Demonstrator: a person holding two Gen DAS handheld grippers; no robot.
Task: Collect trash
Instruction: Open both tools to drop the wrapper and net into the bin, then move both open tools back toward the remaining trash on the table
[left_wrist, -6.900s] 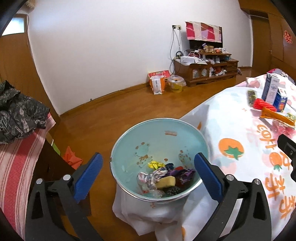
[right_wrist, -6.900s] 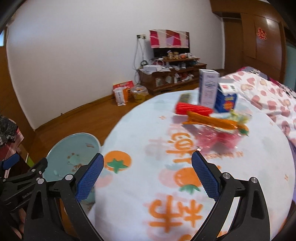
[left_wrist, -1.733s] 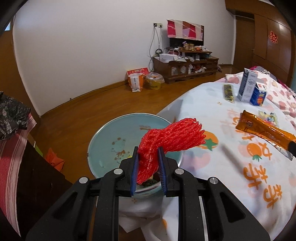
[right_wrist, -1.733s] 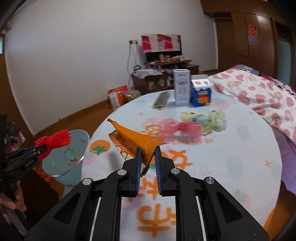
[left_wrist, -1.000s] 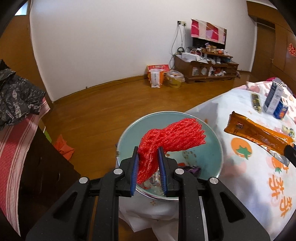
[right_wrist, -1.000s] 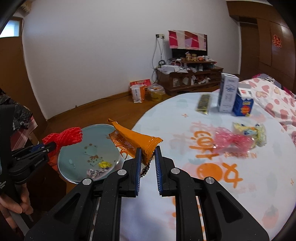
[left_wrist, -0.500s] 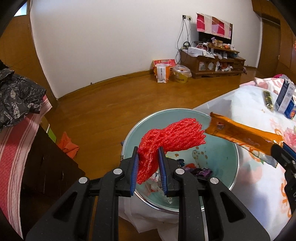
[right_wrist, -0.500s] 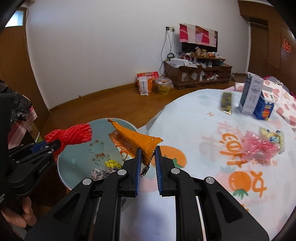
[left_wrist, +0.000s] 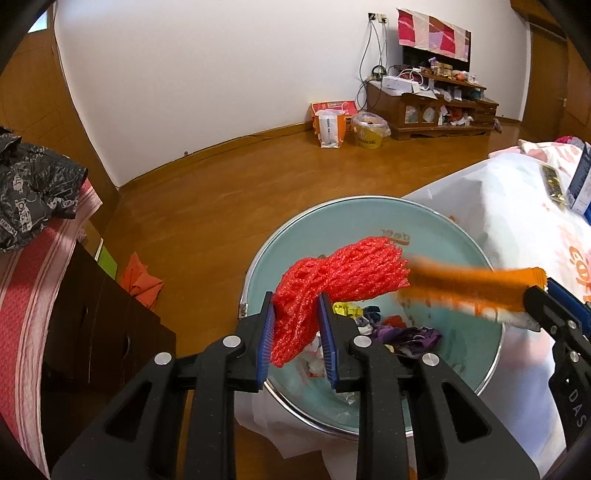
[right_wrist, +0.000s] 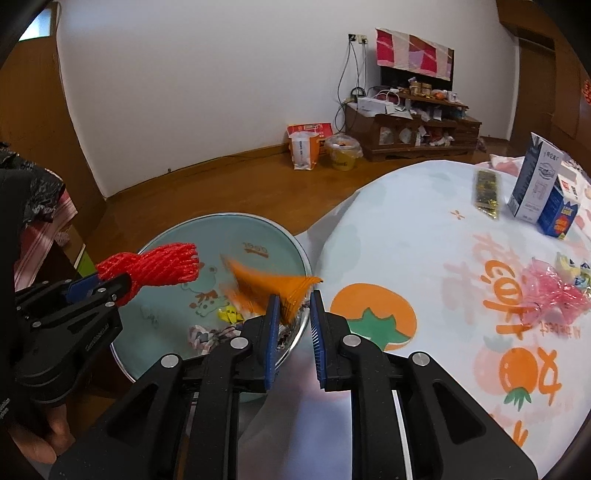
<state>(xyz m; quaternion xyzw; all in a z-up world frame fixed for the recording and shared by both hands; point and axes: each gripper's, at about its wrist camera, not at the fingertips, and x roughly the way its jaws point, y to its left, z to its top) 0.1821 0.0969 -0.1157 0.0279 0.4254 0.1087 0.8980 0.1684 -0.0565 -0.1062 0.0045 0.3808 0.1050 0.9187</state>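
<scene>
Right gripper (right_wrist: 293, 325) has spread and the blurry orange wrapper (right_wrist: 273, 286) could miss the basin (right_wrist: 295, 243), left gripper (left_wrist: 299, 332) pinching red netting (left_wrist: 332, 280)

A plain white wall (left_wrist: 207, 81) meets a glossy brown wooden floor (left_wrist: 229, 199); a low dark wooden cabinet (left_wrist: 428, 110) cluttered with small items stands against it, a red-and-pink patchwork cloth (left_wrist: 432, 38) hanging above; brown wood panelling (right_wrist: 26, 107) lines the left side.
</scene>
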